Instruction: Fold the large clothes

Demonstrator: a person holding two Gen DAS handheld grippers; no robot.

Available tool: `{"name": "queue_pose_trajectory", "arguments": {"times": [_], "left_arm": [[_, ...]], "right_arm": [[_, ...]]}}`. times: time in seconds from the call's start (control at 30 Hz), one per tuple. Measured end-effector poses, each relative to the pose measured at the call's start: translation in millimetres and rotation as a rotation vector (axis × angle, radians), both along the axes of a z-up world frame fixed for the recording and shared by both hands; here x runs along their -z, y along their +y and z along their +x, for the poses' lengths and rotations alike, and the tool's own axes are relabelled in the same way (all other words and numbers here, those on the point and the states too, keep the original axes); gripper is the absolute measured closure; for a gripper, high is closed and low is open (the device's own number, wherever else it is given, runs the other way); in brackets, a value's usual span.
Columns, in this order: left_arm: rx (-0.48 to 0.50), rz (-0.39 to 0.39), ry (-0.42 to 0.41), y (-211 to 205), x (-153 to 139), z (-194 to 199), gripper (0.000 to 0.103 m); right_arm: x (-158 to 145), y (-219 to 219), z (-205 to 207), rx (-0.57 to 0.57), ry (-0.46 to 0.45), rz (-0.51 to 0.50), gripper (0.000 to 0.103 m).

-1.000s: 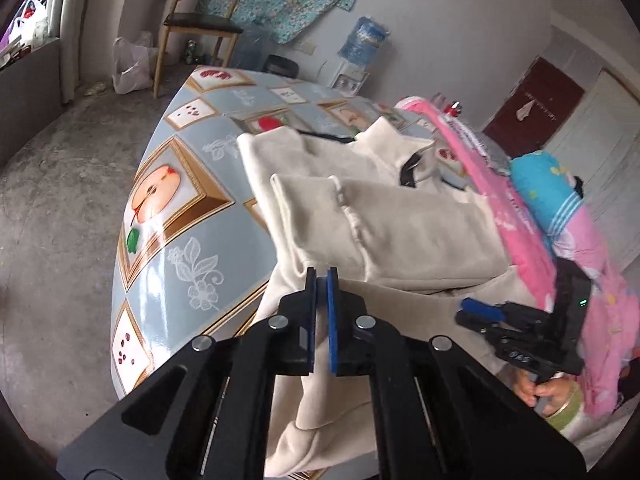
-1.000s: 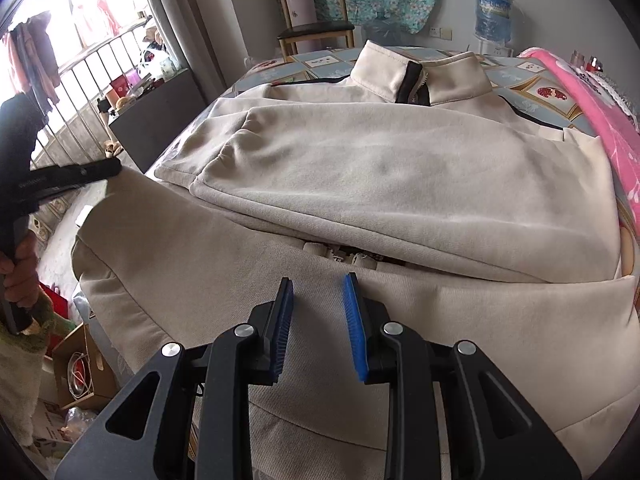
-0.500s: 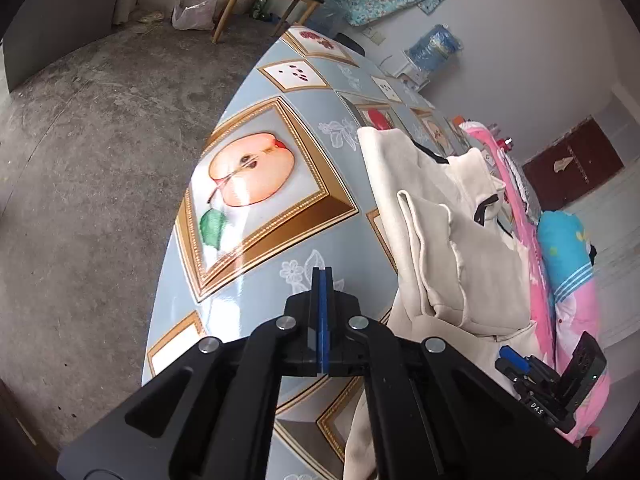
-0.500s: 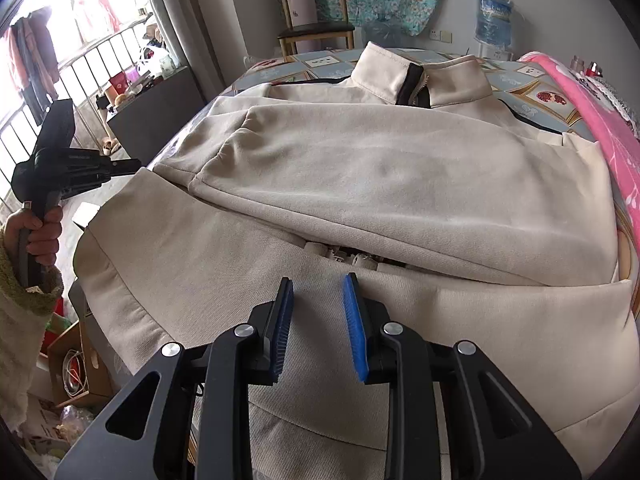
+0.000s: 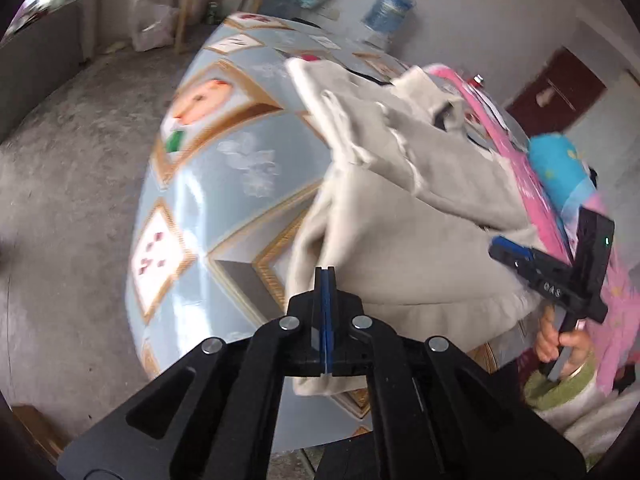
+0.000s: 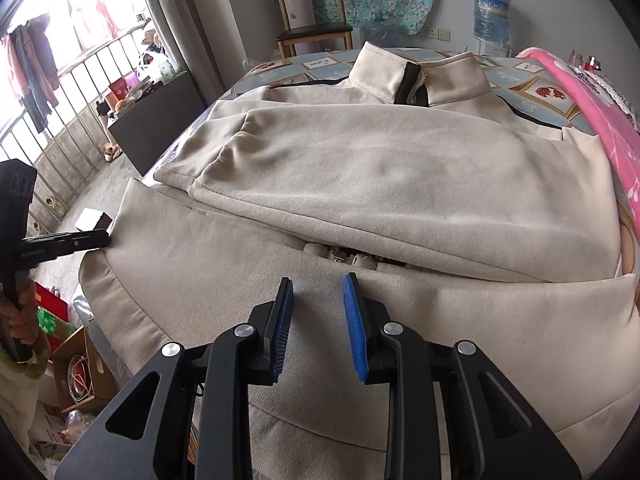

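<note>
Cream zip-collar jacket (image 6: 384, 184) is lying spread over the patterned worktop (image 5: 224, 184), collar at the far end, both sleeves (image 6: 320, 168) folded across the chest, and its lower hem (image 6: 120, 312) is hanging off the near edge. Zipper hardware is peeking out from under the folded sleeve near the middle.

At the garment's left side edge, the left hand-held gripper (image 5: 326, 280) is sitting with its blue pads pressed together; the tips are meeting the cloth there, but whether any fabric is pinched between them cannot be told, since that view is smeared. The right hand-held gripper (image 6: 318, 304) is hovering just above the lower body panel, its jaws standing narrowly apart with nothing between them.

Judging from this, the bottom-up fold is being set up. Trouble is likely if the left side lifts alone: with the right jaws not gripping, the hem would rise skewed, dragging the sleeves out of place. The overhanging hem's weight could also pull the jacket toward the floor, and the pink blanket (image 6: 592, 112) alongside could get caught in the fold.
</note>
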State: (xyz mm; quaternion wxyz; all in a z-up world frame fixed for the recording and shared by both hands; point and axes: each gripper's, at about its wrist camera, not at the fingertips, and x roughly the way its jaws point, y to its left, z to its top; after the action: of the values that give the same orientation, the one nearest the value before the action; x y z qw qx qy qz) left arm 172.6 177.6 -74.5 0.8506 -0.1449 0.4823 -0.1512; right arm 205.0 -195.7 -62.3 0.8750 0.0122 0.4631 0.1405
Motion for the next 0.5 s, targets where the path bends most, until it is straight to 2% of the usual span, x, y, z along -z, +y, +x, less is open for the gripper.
{"name": "queue_pose_trajectory", "arguments": {"times": [0.03, 0.07, 0.13, 0.17, 0.23, 0.33, 0.5], "left_arm": [[-0.041, 0.061, -0.007, 10, -2, -3, 0.102], [-0.063, 0.061, -0.015, 19, -4, -6, 0.102], [-0.089, 0.013, -0.026, 33, -12, -13, 0.102], [-0.084, 0.021, -0.051, 32, -20, -17, 0.102], [-0.041, 0.03, -0.109, 18, -36, -22, 0.102], [0.053, -0.007, -0.162, -16, -48, -22, 0.101], [0.118, -0.012, -0.149, -67, -30, 1, 0.099]], "right_arm": [[0, 0, 0, -0.001, -0.001, 0.001, 0.078], [0, 0, 0, -0.002, -0.002, 0.004, 0.078], [0, -1, 0, -0.003, -0.003, 0.005, 0.078], [0, -1, -1, -0.004, -0.005, 0.004, 0.078], [0, -1, -1, -0.002, -0.005, 0.006, 0.078], [0, -1, -1, 0.004, -0.002, 0.014, 0.077], [-1, -8, 4, 0.017, 0.031, 0.08, 0.076]]}}
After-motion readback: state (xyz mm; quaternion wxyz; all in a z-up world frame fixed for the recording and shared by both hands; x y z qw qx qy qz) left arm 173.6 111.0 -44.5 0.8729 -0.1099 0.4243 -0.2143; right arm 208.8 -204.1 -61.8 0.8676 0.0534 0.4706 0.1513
